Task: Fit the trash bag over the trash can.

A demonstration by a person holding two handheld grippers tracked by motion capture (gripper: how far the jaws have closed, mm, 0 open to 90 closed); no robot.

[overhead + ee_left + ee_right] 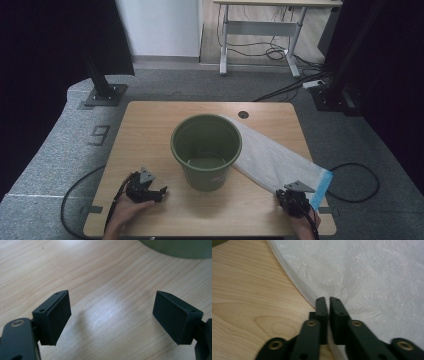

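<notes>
A dark green plastic bucket (206, 150) stands upright and empty in the middle of the wooden table (150, 125). A white translucent plastic bag (270, 155) with a blue end lies flat from behind the bucket to the table's front right corner. My left gripper (161, 193) rests on the table left of the bucket, open, with bare wood between its pads (111, 317). The bucket's base (175, 247) shows just beyond it. My right gripper (286, 196) sits at the bag's near edge. Its jaws (328, 300) are pressed together on the bag's edge (374, 277).
A round cable hole (243, 114) lies in the table behind the bucket. Cables (357, 182) trail off both gripper sides onto the grey carpet. Black frame posts (102, 85) stand at the far corners, and a desk (260, 30) stands farther back.
</notes>
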